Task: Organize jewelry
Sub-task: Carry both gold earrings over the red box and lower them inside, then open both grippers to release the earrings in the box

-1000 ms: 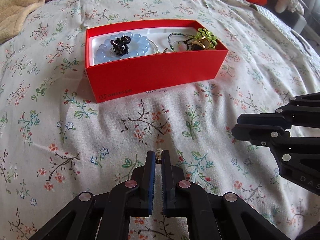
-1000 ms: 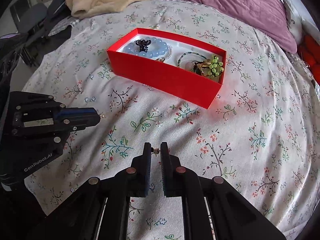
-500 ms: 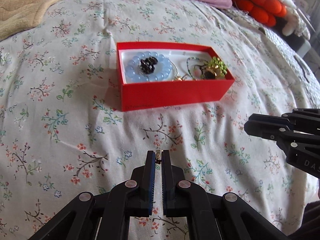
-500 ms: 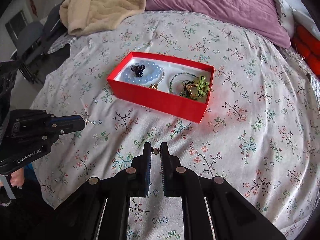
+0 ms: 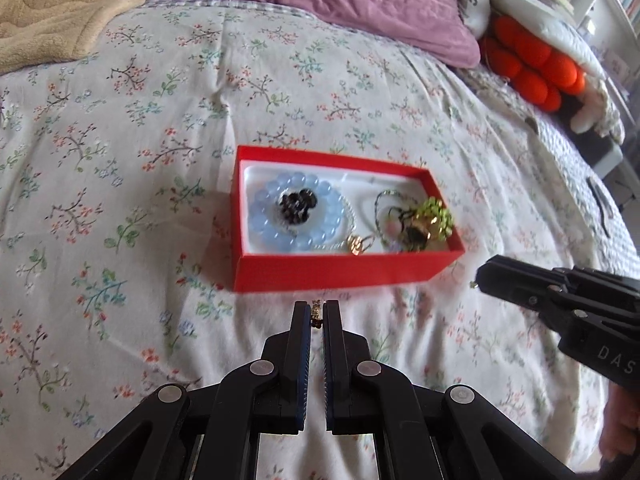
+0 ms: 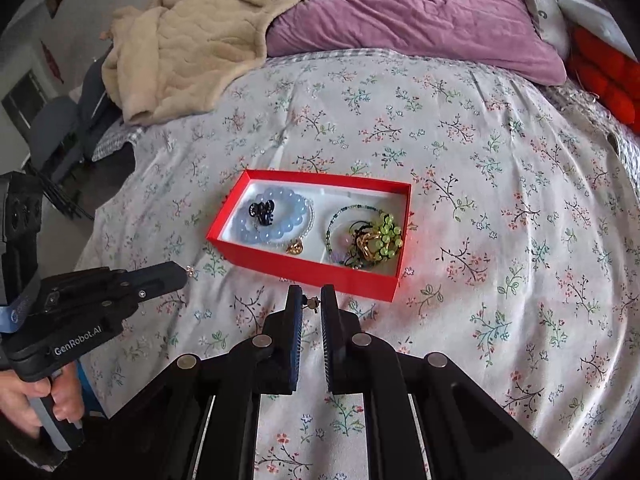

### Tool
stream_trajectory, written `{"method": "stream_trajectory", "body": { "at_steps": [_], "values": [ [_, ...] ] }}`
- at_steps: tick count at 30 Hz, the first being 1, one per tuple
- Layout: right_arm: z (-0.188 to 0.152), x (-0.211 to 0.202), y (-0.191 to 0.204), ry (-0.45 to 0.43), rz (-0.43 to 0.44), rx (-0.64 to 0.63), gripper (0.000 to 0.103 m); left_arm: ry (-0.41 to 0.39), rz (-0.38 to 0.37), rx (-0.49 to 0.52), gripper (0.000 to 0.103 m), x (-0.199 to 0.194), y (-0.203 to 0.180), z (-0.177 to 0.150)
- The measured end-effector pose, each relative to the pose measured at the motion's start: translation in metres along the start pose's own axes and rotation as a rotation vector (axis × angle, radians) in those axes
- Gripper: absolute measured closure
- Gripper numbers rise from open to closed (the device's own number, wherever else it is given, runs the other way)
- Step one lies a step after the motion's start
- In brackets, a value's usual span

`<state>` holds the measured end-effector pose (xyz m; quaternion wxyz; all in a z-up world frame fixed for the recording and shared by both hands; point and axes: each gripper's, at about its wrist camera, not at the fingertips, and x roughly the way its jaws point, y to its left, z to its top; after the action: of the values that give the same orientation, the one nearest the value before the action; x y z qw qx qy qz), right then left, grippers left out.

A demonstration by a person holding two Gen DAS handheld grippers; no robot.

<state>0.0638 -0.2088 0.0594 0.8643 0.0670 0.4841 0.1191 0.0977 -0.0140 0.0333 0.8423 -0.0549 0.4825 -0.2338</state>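
Note:
A red box (image 5: 340, 270) (image 6: 304, 266) lies on the floral bedspread. It holds a blue bead bracelet (image 5: 298, 218) (image 6: 276, 224) with a black clip on it, a gold pendant (image 5: 357, 243), a thin green bead necklace and a green-and-gold brooch (image 5: 434, 218) (image 6: 378, 242). My left gripper (image 5: 317, 314) is shut on a small earring (image 5: 317, 312), held above the bed in front of the box. My right gripper (image 6: 311, 302) is shut on another small earring (image 6: 312, 303), also in front of the box. Each gripper shows in the other's view.
A beige blanket (image 6: 188, 36) and a purple pillow (image 6: 408, 12) lie at the head of the bed. An orange plush (image 5: 532, 64) sits at the right edge. The bed drops off at the left toward a chair (image 6: 52, 128).
Both grippers have risen and pulled back from the box, each still holding its earring. The box looks smaller and farther away.

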Motion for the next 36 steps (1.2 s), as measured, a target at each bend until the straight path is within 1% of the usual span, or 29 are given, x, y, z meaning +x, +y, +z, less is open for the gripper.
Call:
{"method": "stream_trajectory", "body": {
  "at_steps": [4, 7, 11, 16, 22, 27, 29, 32, 34, 36],
  "values": [
    [0.013, 0.012, -0.004, -0.015, 0.012, 0.033, 0.093, -0.034, -0.027, -0.026, 0.103, 0.014, -0.005, 0.012],
    [0.021, 0.022, -0.008, -0.020, 0.013, 0.062, 0.093, -0.044, -0.052, -0.049, 0.103, 0.026, -0.011, 0.020],
    [0.028, 0.033, -0.017, -0.019, 0.012, 0.091, 0.093, -0.042, -0.028, -0.022, 0.103, 0.043, -0.023, 0.028],
    [0.034, 0.041, -0.021, -0.029, 0.006, 0.094, 0.093, -0.027, 0.022, -0.012, 0.103, 0.060, -0.023, 0.031],
    [0.035, 0.048, -0.019, -0.027, 0.003, 0.081, 0.093, -0.021, 0.050, 0.013, 0.102, 0.069, -0.021, 0.034],
    [0.035, 0.049, -0.023, -0.034, 0.005, 0.085, 0.093, -0.027, 0.053, 0.029, 0.102, 0.070, -0.021, 0.033],
    [0.035, 0.049, -0.024, -0.031, 0.020, 0.093, 0.092, -0.026, 0.057, 0.040, 0.101, 0.070, -0.022, 0.032],
    [0.035, 0.049, -0.024, -0.015, 0.045, 0.095, 0.092, -0.025, 0.053, 0.041, 0.093, 0.068, -0.023, 0.032],
    [0.035, 0.047, -0.022, -0.014, 0.040, 0.083, 0.092, -0.026, 0.053, 0.046, 0.083, 0.066, -0.024, 0.032],
    [0.033, 0.045, -0.020, -0.010, 0.044, 0.074, 0.092, -0.029, 0.054, 0.056, 0.078, 0.062, -0.026, 0.030]
  ]
}}
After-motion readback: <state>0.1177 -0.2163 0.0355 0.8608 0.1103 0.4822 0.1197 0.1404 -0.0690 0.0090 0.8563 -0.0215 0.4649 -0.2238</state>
